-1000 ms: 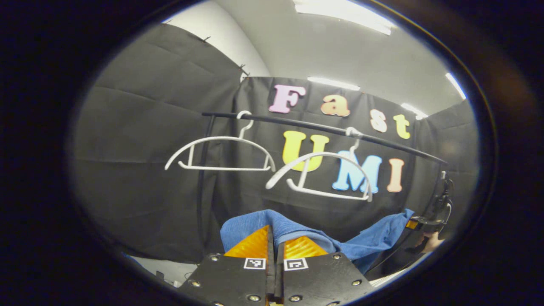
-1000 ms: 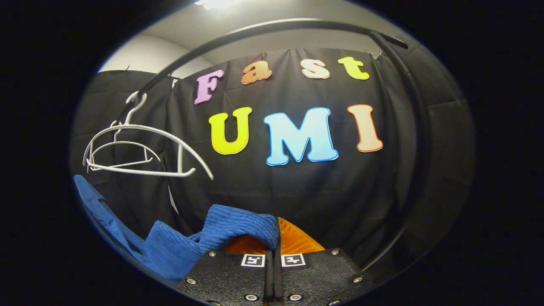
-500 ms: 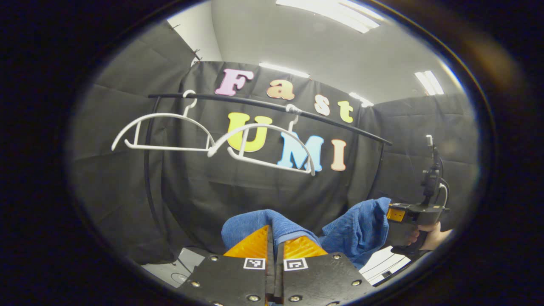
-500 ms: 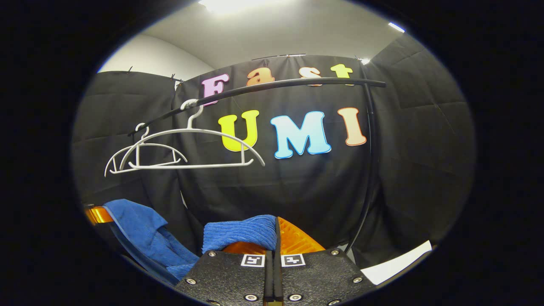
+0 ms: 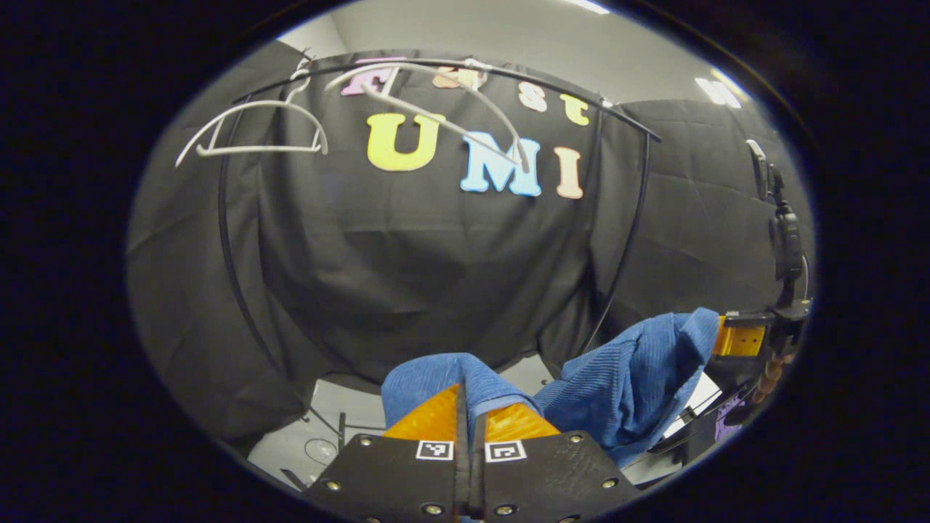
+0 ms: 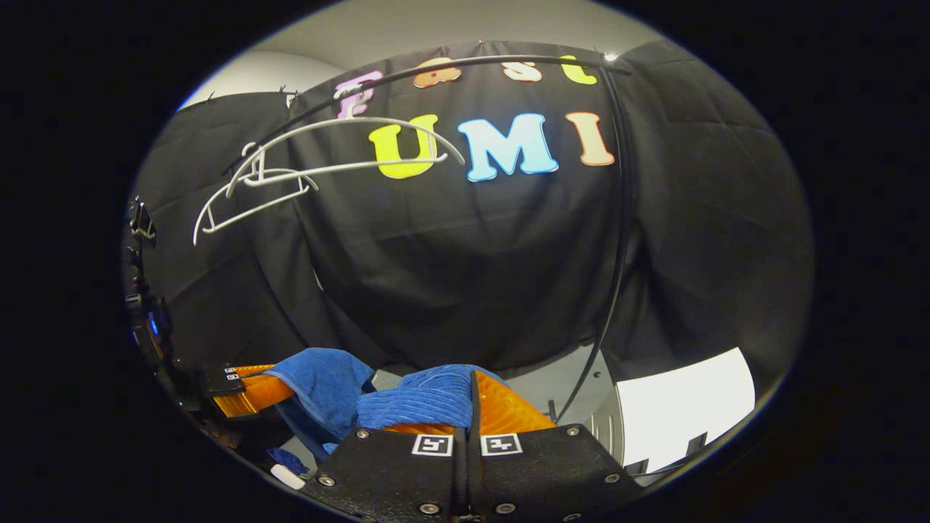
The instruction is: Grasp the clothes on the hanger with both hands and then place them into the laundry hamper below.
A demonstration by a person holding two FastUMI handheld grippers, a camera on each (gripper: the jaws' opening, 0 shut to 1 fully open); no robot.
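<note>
- Our left gripper (image 5: 466,407) is clamped on the blue garment (image 5: 617,378)
- Our right gripper (image 6: 472,399) pinches its other end
- Two white hangers (image 6: 290,167) hang bare on the rail (image 6: 465,65)

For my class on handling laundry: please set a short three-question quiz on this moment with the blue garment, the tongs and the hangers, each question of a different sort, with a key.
1. True or false: the blue garment hangs on a white hanger.
2. Multiple choice: how many white hangers are on the black rail? A one; B two; C four.
3. Fill in: the left tongs and the right tongs are both shut on the ____.

Key:
1. False: both hangers are bare and the garment is held between the two pairs of tongs, below the rail.
2. B.
3. Blue garment.
</note>
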